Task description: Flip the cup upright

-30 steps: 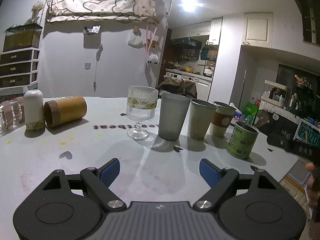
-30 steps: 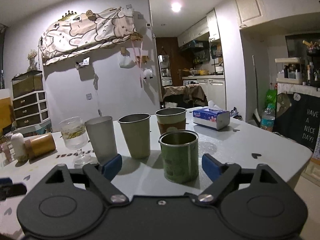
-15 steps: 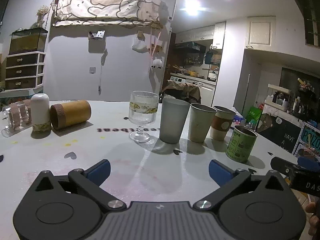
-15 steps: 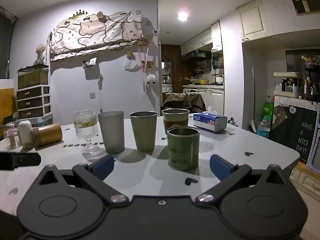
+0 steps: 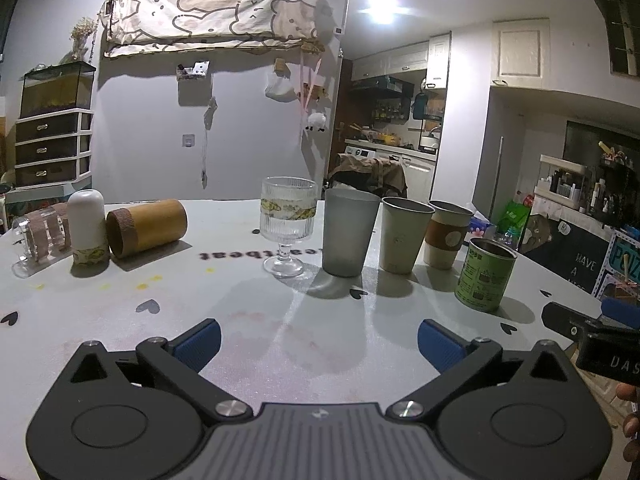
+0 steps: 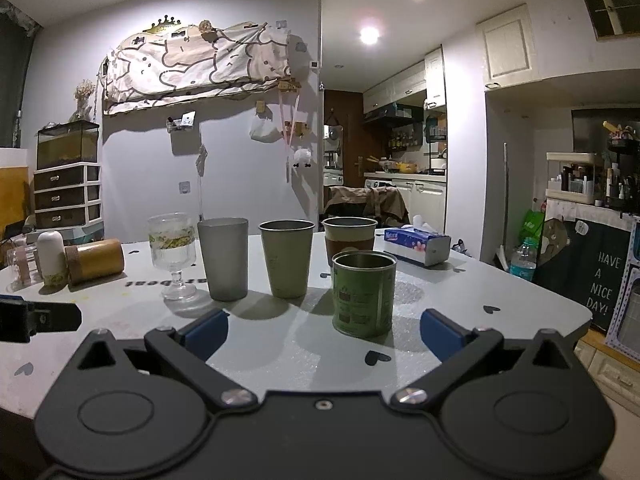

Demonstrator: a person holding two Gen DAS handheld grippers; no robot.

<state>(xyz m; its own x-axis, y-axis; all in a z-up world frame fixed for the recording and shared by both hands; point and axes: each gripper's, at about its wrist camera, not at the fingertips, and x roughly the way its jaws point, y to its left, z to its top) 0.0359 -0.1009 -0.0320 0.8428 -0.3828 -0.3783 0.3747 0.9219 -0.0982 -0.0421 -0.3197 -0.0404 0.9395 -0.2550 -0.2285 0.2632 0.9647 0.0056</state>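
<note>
**Bamboo cup on its side at ten o'clock, both jaws empty**

My left gripper sits nearest, jaws spread wide over bare bench and holding nothing. My right gripper is the same: jaws wide, empty, with the green tin just beyond them at twelve o'clock.

Further out in the left view stands a row, all mouth-up: a ribbed stemmed glass at twelve, then a frosted grey tumbler, a pale metal cup and a paper cup with a brown sleeve toward one o'clock.

Farther still, at ten o'clock, lies the cup I judge to be mine: the bamboo cup, a smooth cylinder on its side, its mouth with a rough brown band facing me. It looks stiff and light, likely to roll if nudged, so I would pinch across the wall near the banded rim and pivot it onto its base. A white rounded bottle stands just beside it, close enough to knock
</note>
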